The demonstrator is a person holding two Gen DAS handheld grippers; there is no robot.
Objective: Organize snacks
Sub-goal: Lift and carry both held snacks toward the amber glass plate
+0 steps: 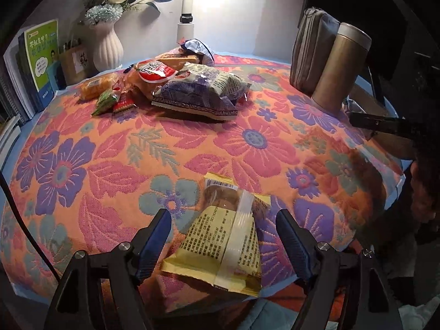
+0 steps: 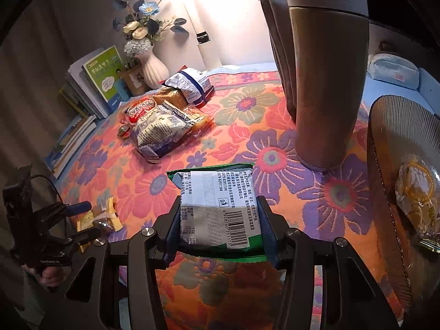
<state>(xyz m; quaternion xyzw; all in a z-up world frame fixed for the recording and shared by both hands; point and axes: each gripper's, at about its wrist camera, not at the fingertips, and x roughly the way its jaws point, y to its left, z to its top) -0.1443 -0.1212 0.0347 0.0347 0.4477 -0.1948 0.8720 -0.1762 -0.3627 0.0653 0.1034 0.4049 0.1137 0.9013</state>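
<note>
A yellow snack packet [image 1: 220,250] lies on the floral cloth [image 1: 110,151], between the fingers of my left gripper [image 1: 224,214]. The jaws stand wide and the pads are clear of the packet on both sides. In the right wrist view the left gripper [image 2: 90,220] and that yellow packet [image 2: 106,218] sit at the lower left, with a hand on the handle. My right gripper [image 2: 220,206] is shut on a green and white packet [image 2: 220,192], held above the cloth with its barcode side up. A pile of snack bags [image 1: 192,88] [image 2: 162,126] lies at the back.
A brown ribbed basket [image 2: 385,137] at the right holds a yellow snack [image 2: 418,192]. A tall metal flask [image 2: 324,82] [image 1: 338,66] and a grey pouch [image 1: 310,52] stand at the back right. At the back left stand a white vase [image 1: 107,44] and books [image 1: 41,55].
</note>
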